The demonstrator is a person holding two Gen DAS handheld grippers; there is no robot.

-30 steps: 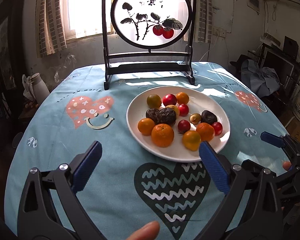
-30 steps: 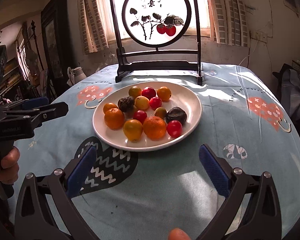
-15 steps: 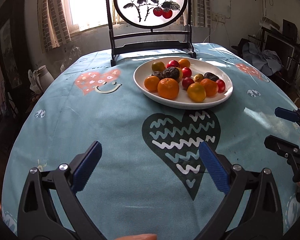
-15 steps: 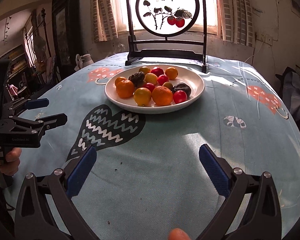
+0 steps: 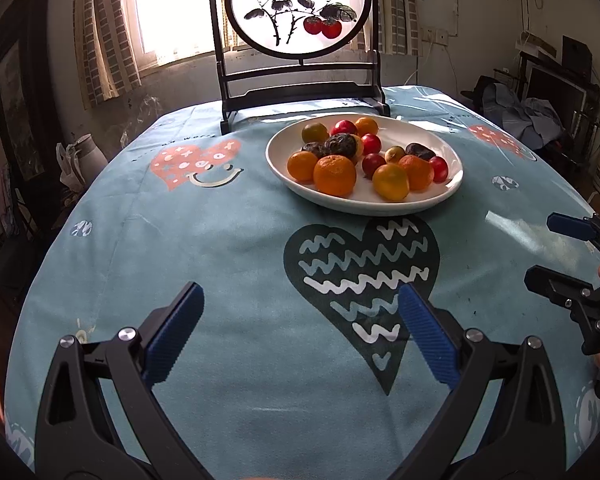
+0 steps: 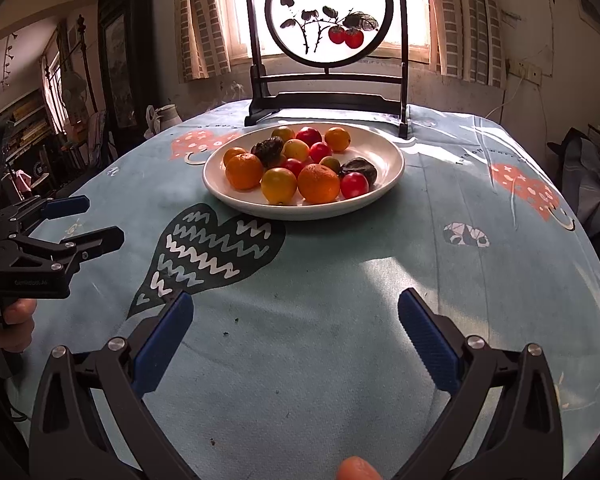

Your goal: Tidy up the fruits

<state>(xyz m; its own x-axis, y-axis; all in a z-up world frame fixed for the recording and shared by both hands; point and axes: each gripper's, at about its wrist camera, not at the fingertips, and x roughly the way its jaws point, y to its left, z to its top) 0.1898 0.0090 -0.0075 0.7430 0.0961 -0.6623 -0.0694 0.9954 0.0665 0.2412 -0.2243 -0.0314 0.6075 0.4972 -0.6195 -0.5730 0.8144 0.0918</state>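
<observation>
A white plate (image 5: 452, 194) (image 6: 388, 148) on the blue tablecloth holds several small fruits: oranges (image 5: 335, 175) (image 6: 318, 183), red tomatoes (image 5: 438, 169) (image 6: 354, 184), yellow ones (image 5: 390, 182) (image 6: 279, 186) and dark wrinkled fruits (image 5: 340, 145) (image 6: 269, 149). My left gripper (image 5: 300, 328) is open and empty, low over the cloth, well short of the plate. My right gripper (image 6: 296, 328) is open and empty, also near the table's front. Each gripper shows at the edge of the other's view, the right one (image 5: 556, 252) and the left one (image 6: 96, 220).
A round painted screen on a dark stand (image 5: 300, 40) (image 6: 328, 32) stands behind the plate at the table's far edge. A white jug (image 5: 84, 156) (image 6: 166, 114) sits off the table to the left. Clutter (image 5: 540, 116) fills the room at the right.
Both grippers have pulled back from the plate toward the table's front and dropped lower; the plate now sits farther away. Both stayed open and empty.
</observation>
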